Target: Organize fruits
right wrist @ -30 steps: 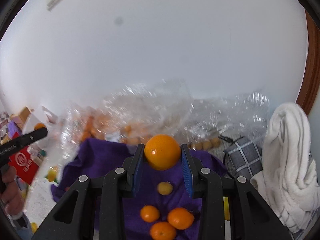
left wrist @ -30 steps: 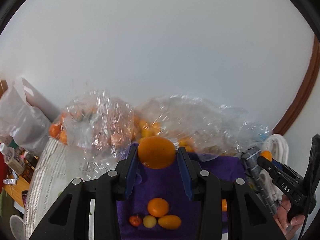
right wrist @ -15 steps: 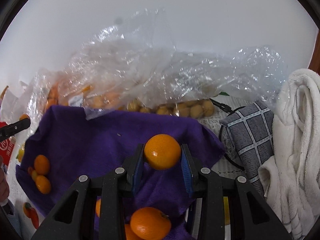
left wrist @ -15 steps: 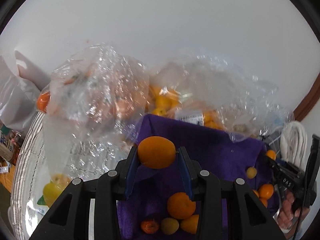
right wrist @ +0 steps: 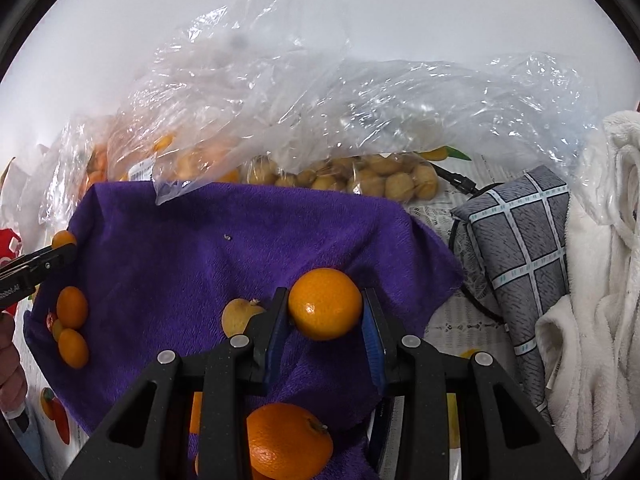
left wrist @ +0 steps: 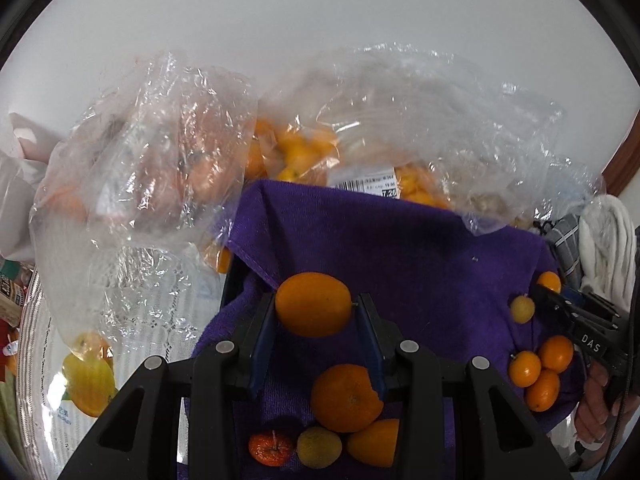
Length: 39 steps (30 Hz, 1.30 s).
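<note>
My left gripper (left wrist: 314,306) is shut on an oval orange fruit (left wrist: 313,304), held just above a purple towel (left wrist: 380,240). Below it on the towel lie a big orange (left wrist: 344,398), a small red fruit (left wrist: 271,447) and a yellowish one (left wrist: 319,447). My right gripper (right wrist: 325,305) is shut on a round orange (right wrist: 325,303) over the towel's (right wrist: 180,248) right part. A pale yellow fruit (right wrist: 240,316) lies left of its fingers and a large orange (right wrist: 288,440) under them. The right gripper also shows at the left wrist view's right edge, beside a cluster of small oranges (left wrist: 540,372).
Clear plastic bags of orange fruit (left wrist: 296,152) and of pale round fruit (right wrist: 360,178) lie behind the towel. A grey checked pouch (right wrist: 516,252) and white towel (right wrist: 600,280) lie at the right. A white lace cloth (left wrist: 152,300) with a yellow fruit (left wrist: 88,376) sits left.
Both grippers have come down and tilted toward the towel, each still gripping its fruit. The towel and the fruits on it now fill much more of both views.
</note>
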{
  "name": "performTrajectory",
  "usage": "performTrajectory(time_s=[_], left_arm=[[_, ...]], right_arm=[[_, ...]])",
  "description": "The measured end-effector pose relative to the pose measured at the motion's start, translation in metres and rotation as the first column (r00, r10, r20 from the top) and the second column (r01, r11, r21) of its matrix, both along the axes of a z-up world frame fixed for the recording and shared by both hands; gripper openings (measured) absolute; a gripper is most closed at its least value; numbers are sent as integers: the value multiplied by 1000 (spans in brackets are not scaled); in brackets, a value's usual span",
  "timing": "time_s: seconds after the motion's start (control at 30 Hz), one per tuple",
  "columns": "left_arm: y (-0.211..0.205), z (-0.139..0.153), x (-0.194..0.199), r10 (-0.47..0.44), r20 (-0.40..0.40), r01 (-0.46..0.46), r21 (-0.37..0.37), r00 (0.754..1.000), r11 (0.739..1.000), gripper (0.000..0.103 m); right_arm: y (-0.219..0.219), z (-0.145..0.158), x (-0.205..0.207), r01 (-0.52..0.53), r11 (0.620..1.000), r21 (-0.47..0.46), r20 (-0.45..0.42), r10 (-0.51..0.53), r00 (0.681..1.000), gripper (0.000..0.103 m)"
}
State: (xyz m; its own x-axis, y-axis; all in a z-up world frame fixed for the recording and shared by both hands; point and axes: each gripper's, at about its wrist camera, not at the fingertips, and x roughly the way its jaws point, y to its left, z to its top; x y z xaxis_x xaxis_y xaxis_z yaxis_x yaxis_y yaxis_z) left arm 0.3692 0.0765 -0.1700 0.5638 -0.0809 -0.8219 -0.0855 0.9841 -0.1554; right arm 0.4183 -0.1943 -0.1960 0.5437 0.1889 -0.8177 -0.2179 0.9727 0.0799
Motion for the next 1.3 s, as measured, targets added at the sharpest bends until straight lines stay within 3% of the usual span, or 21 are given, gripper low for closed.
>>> performTrajectory(time_s=[0.3,0.53,0.6,0.77,0.9,1.03,1.13,1.3], left_arm=[[-5,-8,3,17,-34,-16,22,999,1000,38],[-7,-10,6,18,-54,-16,31,998,999,38],[-8,-9,7,16,-48,-15,24,999,1000,49],[-13,0,6,-3,-39,4,39,999,999,56],[-19,17,2,-21,-13,22,51,1000,998,60],[-28,39,-7,-44,40,39,117,998,992,67],[-36,62,-16,-65,77,57,103,995,993,68],[-44,108,-53,-81,168,62,113,982,992,81]], right_arm=[[3,-3,0,-2,1000,0,-6,2,1000,36],[10,2,-5,-31,999,-12,23,31,999,56],[13,6,-7,-38,999,-18,41,39,998,58],[13,23,-12,-14,1000,8,68,13,998,63],[16,45,-26,9,1000,11,116,-10,993,71],[14,62,-50,67,998,19,122,-69,990,71],[9,77,-74,94,996,-6,129,-92,987,70],[-1,102,-118,110,994,-20,138,-106,985,70]])
